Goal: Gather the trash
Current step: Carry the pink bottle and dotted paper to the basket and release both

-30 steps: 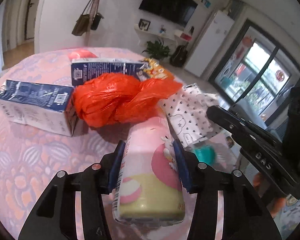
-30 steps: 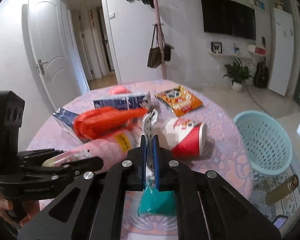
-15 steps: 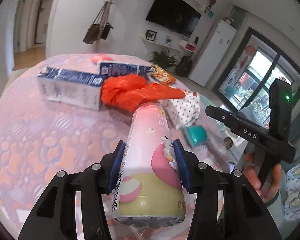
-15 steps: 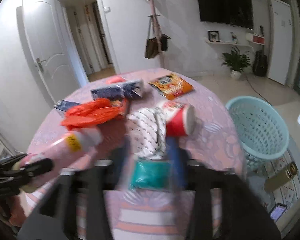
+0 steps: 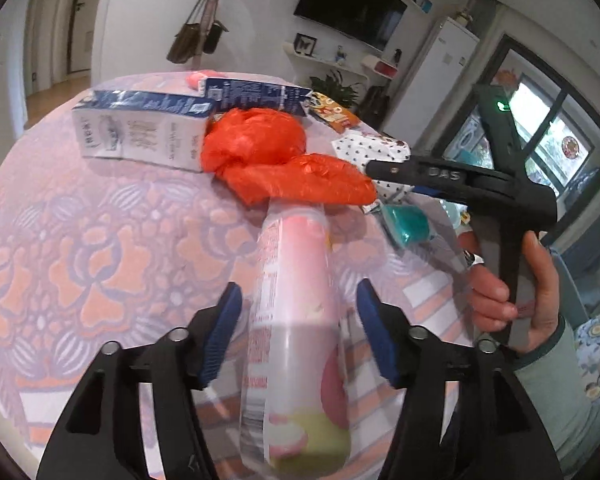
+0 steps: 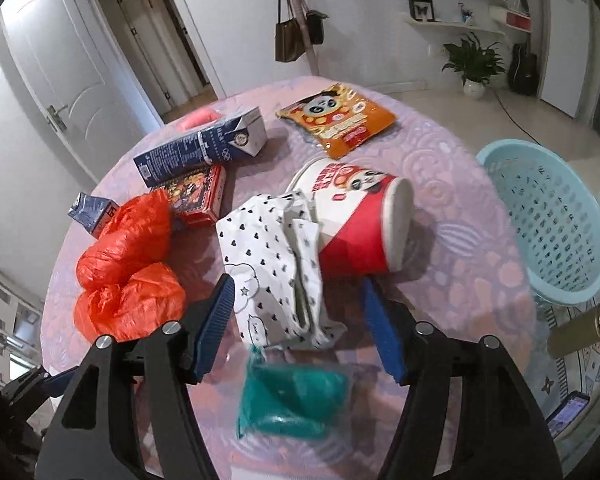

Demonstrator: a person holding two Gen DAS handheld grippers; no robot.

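Observation:
My left gripper (image 5: 298, 322) is open; a pink and yellow bottle (image 5: 296, 340) lies blurred between its fingers, apart from both pads. An orange plastic bag (image 5: 276, 164) lies beyond it beside a white and blue milk carton (image 5: 140, 130). My right gripper (image 6: 298, 320) is open over a white black-dotted wrapper (image 6: 276, 268) and a blurred teal packet (image 6: 292, 400). The right gripper also shows in the left wrist view (image 5: 384, 168). A red and white paper cup (image 6: 356, 224) lies on its side past the wrapper.
The round table (image 6: 440, 160) has a pink patterned cloth. On it lie a blue carton (image 6: 204, 146), a red box (image 6: 196, 194) and an orange snack bag (image 6: 338, 118). A light blue basket (image 6: 548, 220) stands on the floor right of the table.
Both grippers have opened. The left let go of the pink bottle, which now looks blurred. The right let go of the dotted wrapper, which lies on the table with the teal packet.

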